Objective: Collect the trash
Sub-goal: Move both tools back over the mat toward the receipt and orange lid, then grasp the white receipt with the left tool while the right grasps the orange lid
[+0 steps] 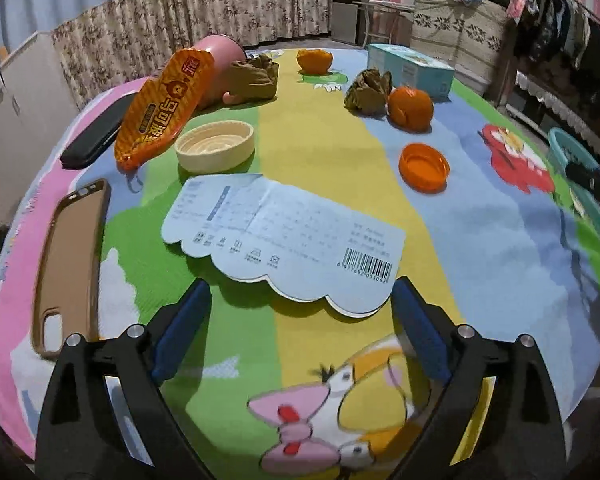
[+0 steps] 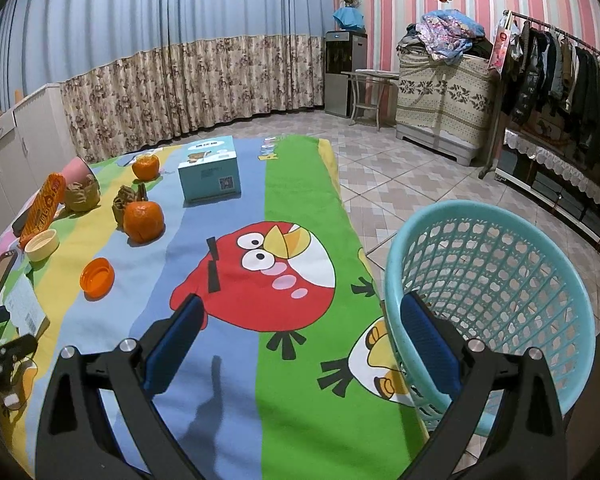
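My left gripper (image 1: 300, 312) is open and empty, just short of a pale blue paper tag with a barcode (image 1: 284, 236) lying flat on the cartoon tablecloth (image 1: 320, 152). Beyond it lie an orange cap (image 1: 424, 166), a cream lid (image 1: 216, 146), an orange snack wrapper (image 1: 164, 106), two crumpled brown papers (image 1: 368, 90) (image 1: 256, 76) and orange peels (image 1: 410, 108) (image 1: 314, 60). My right gripper (image 2: 300, 340) is open and empty above the table's right edge, next to a teal mesh basket (image 2: 500, 280) standing beside the table. The left gripper (image 2: 0, 344) shows at the left edge.
A brown phone case (image 1: 68, 268) and a black case (image 1: 96, 132) lie at the left. A pink cup (image 1: 220, 64) lies tipped behind the wrapper. A light blue box (image 2: 210, 174) stands at the far side. Tiled floor (image 2: 400, 168), cabinets and a clothes rack (image 2: 560, 72) surround the table.
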`<move>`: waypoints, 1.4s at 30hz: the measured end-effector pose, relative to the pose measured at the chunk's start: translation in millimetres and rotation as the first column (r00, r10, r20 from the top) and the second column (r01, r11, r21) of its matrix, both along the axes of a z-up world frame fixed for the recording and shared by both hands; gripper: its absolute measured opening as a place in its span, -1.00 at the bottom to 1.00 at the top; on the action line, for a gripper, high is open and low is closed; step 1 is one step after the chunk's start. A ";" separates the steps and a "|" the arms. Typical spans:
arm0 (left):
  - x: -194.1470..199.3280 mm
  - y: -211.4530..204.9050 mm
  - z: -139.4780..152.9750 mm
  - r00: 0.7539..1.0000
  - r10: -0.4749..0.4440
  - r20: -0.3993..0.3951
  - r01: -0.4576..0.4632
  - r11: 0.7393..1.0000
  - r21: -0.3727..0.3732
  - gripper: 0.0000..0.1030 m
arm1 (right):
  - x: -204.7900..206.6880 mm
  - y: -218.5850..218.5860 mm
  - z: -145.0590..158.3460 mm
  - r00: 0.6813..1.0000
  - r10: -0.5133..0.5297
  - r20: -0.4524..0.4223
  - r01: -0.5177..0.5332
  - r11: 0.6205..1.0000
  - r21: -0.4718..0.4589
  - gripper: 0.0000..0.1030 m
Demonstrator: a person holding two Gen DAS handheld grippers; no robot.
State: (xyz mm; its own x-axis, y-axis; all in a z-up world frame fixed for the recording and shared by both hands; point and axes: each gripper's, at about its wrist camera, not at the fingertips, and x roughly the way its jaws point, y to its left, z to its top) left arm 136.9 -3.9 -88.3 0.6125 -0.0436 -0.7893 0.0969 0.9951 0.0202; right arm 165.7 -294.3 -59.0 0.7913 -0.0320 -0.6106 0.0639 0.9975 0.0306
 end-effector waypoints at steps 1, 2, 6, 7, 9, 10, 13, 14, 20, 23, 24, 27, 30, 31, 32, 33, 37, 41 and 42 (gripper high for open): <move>3.5 0.3 1.1 1.000 0.005 0.002 -0.005 1.000 -0.007 0.73 | 0.2 0.3 -0.5 1.000 0.000 -0.001 0.000 1.000 0.002 0.87; 6.5 0.4 3.4 1.000 0.010 0.006 -0.010 1.000 -0.017 0.73 | 0.3 0.7 -0.8 1.000 0.000 -0.002 0.000 1.000 0.003 0.87; 14.9 -2.3 12.4 0.999 0.026 0.043 -0.026 1.000 -0.004 0.70 | 0.7 0.9 -0.6 1.000 0.001 -0.002 -0.001 1.000 0.000 0.87; 17.3 -2.6 13.7 0.998 0.028 0.049 -0.028 1.000 0.001 0.68 | 0.7 0.8 -0.5 1.000 0.001 -0.002 -0.001 1.000 0.000 0.87; 23.6 -4.8 16.3 0.998 0.025 0.056 -0.026 1.000 0.015 0.50 | 1.0 1.1 -1.2 1.000 0.002 -0.002 -0.002 1.000 -0.003 0.87; 26.8 -5.6 17.1 0.998 0.026 0.055 -0.027 0.999 0.019 0.45 | 1.1 1.2 -1.7 1.000 0.003 -0.003 -0.003 1.000 -0.005 0.87; 37.3 -5.2 18.6 0.998 0.041 0.049 -0.042 0.999 0.019 0.33 | 1.3 2.6 -3.2 1.000 0.006 -0.004 -0.006 1.000 -0.009 0.87; 40.7 -4.4 18.5 0.998 0.051 0.045 -0.052 0.999 0.015 0.26 | 1.5 1.9 -2.5 1.000 0.005 -0.004 -0.005 1.000 -0.007 0.87; 46.7 -4.5 16.9 0.999 0.048 0.019 -0.048 0.998 -0.029 -0.53 | 1.0 4.2 -3.1 1.000 0.004 -0.006 -0.004 1.000 -0.018 0.87; 41.0 -7.9 20.8 0.999 0.035 0.037 -0.034 0.999 -0.011 -0.70 | 1.6 7.8 -2.7 1.000 0.009 -0.003 -0.010 0.999 -0.033 0.87; 38.5 -9.4 22.3 0.999 0.026 0.043 -0.026 1.000 -0.001 -0.74 | 1.1 10.6 -2.2 1.000 0.013 -0.001 -0.013 0.999 -0.038 0.87; 31.1 -14.7 28.6 0.998 -0.005 0.063 0.003 0.999 0.037 -0.85 | 0.1 16.5 0.2 1.000 0.028 0.002 -0.027 0.999 -0.040 0.87; 23.7 -13.5 39.3 0.996 -0.029 0.090 0.023 0.998 0.058 -0.99 | -0.7 26.2 0.7 0.999 0.048 -0.001 -0.048 0.998 -0.032 0.87; 22.4 -12.1 42.2 0.995 -0.029 0.097 0.023 0.998 0.061 -0.99 | -1.3 31.0 0.5 0.998 0.057 -0.004 -0.057 0.998 -0.028 0.87; 19.7 -9.3 46.8 0.993 -0.030 0.111 0.023 0.998 0.066 -0.99 | -1.1 33.6 1.3 0.998 0.065 -0.006 -0.065 0.998 -0.025 0.87; 17.2 -5.9 51.4 0.991 -0.035 0.126 0.027 0.997 0.070 -0.99 | -1.3 40.7 1.0 0.997 0.078 -0.009 -0.078 0.997 -0.023 0.87; 17.1 11.8 60.1 0.987 -0.032 0.159 0.019 0.996 0.084 -0.99 | 0.5 64.7 1.8 0.992 0.126 -0.016 -0.126 0.992 -0.009 0.87; 24.3 43.6 62.3 0.984 0.015 0.178 -0.029 0.997 0.076 -0.99 | 6.5 89.9 3.1 0.986 0.167 -0.028 -0.167 0.986 0.002 0.87; 26.1 49.8 61.9 0.984 0.024 0.179 -0.038 0.997 0.074 -0.99 | 9.0 94.2 3.4 0.984 0.173 -0.030 -0.173 0.985 0.001 0.87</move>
State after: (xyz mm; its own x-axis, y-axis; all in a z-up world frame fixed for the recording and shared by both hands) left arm 163.0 45.9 -26.4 0.7436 0.0341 -0.6678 0.0539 0.9924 0.1107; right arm 174.6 -200.1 -55.6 0.7661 0.1033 -0.6344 -0.1092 0.9936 0.0299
